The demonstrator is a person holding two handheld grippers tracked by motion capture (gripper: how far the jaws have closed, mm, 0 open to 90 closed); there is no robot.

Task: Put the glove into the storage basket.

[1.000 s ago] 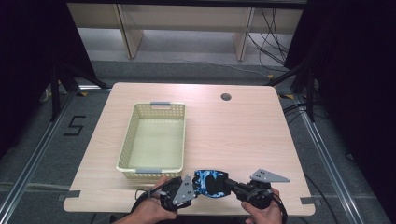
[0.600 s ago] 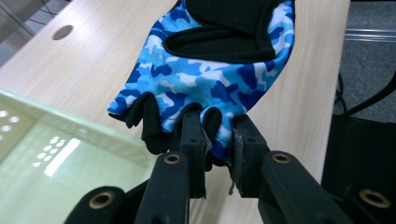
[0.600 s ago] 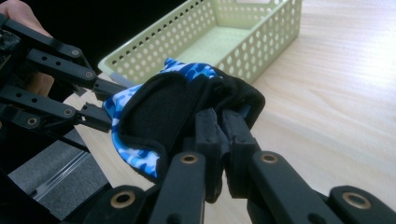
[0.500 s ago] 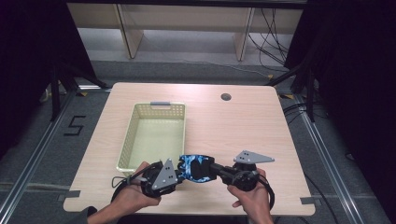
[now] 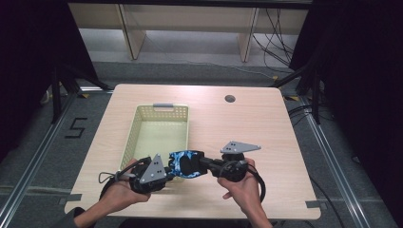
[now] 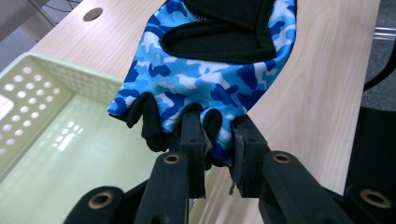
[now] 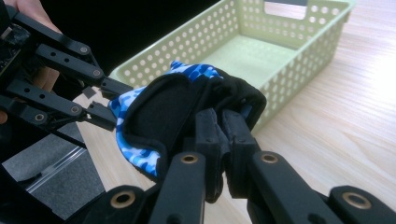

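Both grippers have carried the glove [image 5: 184, 164] up beside the basket [image 5: 142, 127], each clamped on one end

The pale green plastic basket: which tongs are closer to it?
Left. The left tongs hold the blue camouflage glove right at the pale green plastic basket's near rim; the right tongs grip its other end, beside the basket.

glove [image 6: 205, 79]: we note blue, white and navy camouflage with black palm patch and black finger edging | basket [image 5: 142, 124]: pale green, perforated walls, grey handle | table [image 5: 266, 128]: light wood grain | left gripper [image 6: 218, 154], right gripper [image 7: 223, 140]: black jaws
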